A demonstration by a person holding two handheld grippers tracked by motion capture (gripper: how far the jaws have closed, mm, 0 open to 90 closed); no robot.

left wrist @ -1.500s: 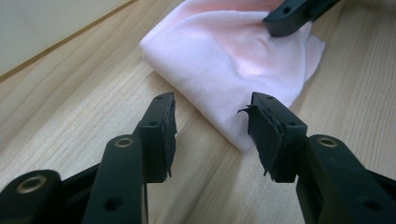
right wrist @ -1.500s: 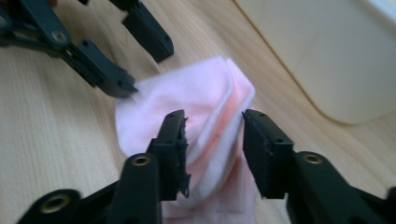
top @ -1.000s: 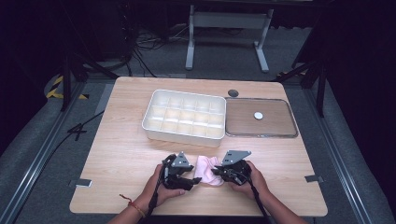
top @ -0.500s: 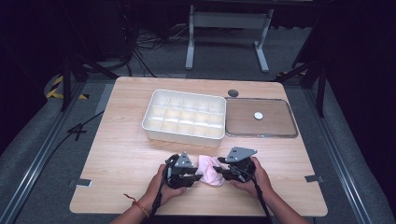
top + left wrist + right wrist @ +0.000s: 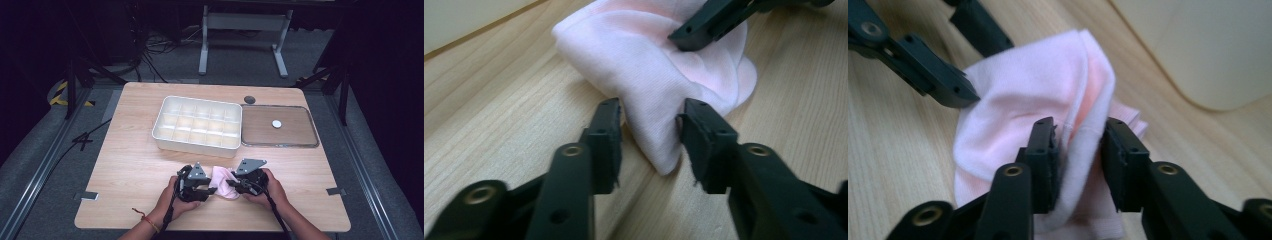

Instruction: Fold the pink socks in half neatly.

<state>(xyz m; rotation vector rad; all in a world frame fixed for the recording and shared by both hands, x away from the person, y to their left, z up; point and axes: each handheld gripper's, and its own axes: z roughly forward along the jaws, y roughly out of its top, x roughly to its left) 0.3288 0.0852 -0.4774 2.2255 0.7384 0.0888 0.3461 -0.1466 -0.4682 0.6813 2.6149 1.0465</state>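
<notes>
Wooden table (image 5: 125, 165), near edge: pink cloth (image 5: 224, 181) bunched between both grippers. Left gripper (image 5: 651, 135) jaws just reopened, straddling a fold; right gripper (image 5: 1078, 150) just closing onto a ridge. Folding underway.

Dark room, grey floor (image 5: 45, 165), wooden table (image 5: 125, 165), metal stand (image 5: 242, 22)

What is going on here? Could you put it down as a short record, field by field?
Work in hand: pink cloth, bunched up on the table
Left gripper: jaws around a fold of the cloth, just opening
Right gripper: jaws around another fold, just closing
Behind: white divided box; flat tray beside it, with a small white disc
</notes>
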